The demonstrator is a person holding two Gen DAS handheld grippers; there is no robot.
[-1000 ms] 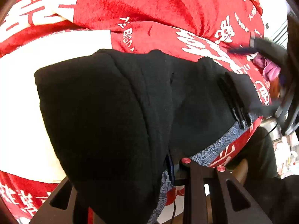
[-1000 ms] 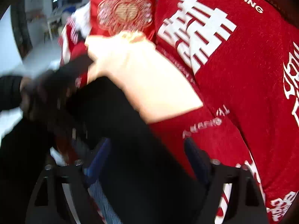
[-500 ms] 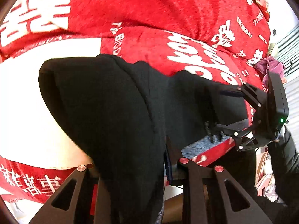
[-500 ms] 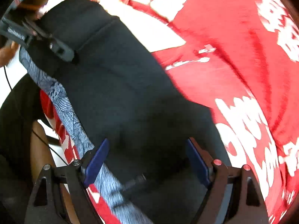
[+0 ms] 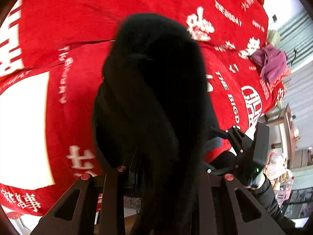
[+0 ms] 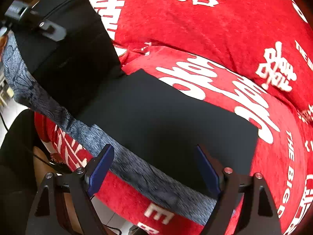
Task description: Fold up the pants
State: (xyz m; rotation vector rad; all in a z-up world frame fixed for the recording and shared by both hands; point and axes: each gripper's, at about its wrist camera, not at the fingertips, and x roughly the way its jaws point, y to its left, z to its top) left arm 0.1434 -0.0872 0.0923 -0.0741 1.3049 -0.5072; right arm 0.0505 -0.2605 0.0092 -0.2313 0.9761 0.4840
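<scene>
The black pants (image 6: 156, 121) lie on a red bedspread with white lettering (image 6: 215, 29). My left gripper (image 5: 156, 176) is shut on a bunched fold of the pants (image 5: 152, 90), lifted off the bed; it also shows in the right wrist view (image 6: 35, 25), pinching the raised black part at upper left. My right gripper (image 6: 154, 164) is open, its blue-padded fingers (image 6: 99, 168) standing either side of the flat part of the pants near the bed's front edge, holding nothing. It also shows in the left wrist view (image 5: 244, 150).
A grey patterned fabric strip (image 6: 58, 113) runs along the bed's front edge under the pants. A purple cloth (image 5: 272, 64) lies at the far right of the bed. Furniture and clutter (image 5: 283, 172) stand beyond the bed on the right.
My left gripper has raised its fold of pants, which now hangs bunched before the camera. My right gripper has let go and drawn back; the pants beneath it now lie flat.
</scene>
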